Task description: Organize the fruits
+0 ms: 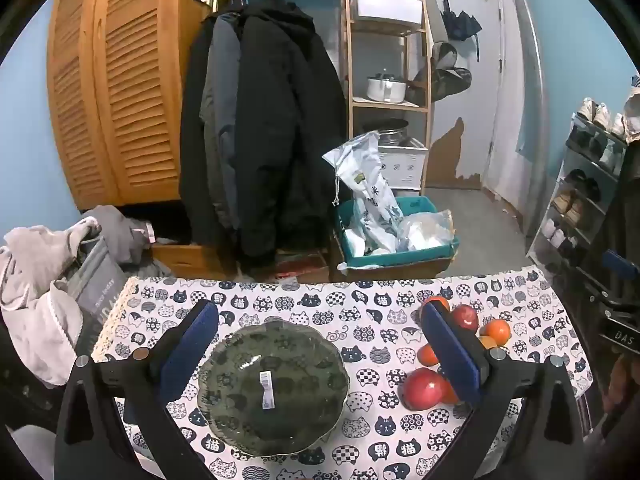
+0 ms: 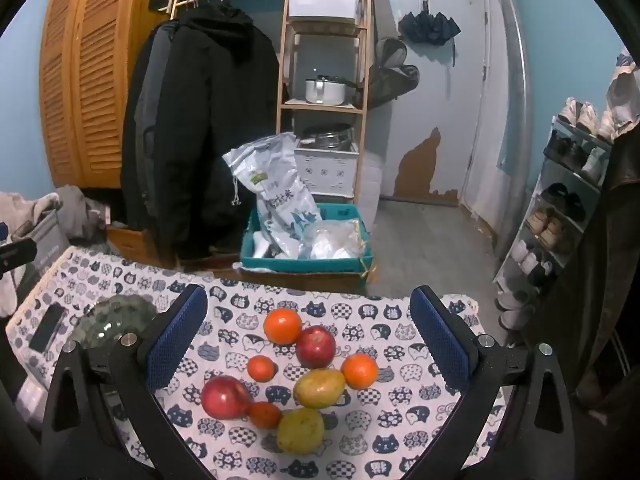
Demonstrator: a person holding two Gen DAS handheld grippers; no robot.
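A dark green glass bowl point(image 1: 273, 387) with a white sticker sits empty on the cat-print tablecloth point(image 1: 360, 308). My left gripper point(image 1: 318, 320) is open above it, its fingers either side of the bowl. To the bowl's right lie red apples point(image 1: 424, 388) and oranges point(image 1: 498, 331). In the right wrist view, my right gripper point(image 2: 308, 308) is open and empty over the fruit pile: two red apples point(image 2: 225, 397) point(image 2: 316, 346), several oranges point(image 2: 282, 326), and two yellow-green mangoes point(image 2: 319, 388) point(image 2: 301, 431). The bowl point(image 2: 116, 320) shows at the left.
Grey laundry and a bag point(image 1: 52, 292) crowd the table's left edge. A black phone-like object point(image 2: 47, 328) lies by the bowl. A teal crate point(image 2: 308, 256) with bags stands on the floor beyond the table. A shoe rack point(image 2: 560, 216) stands at the right.
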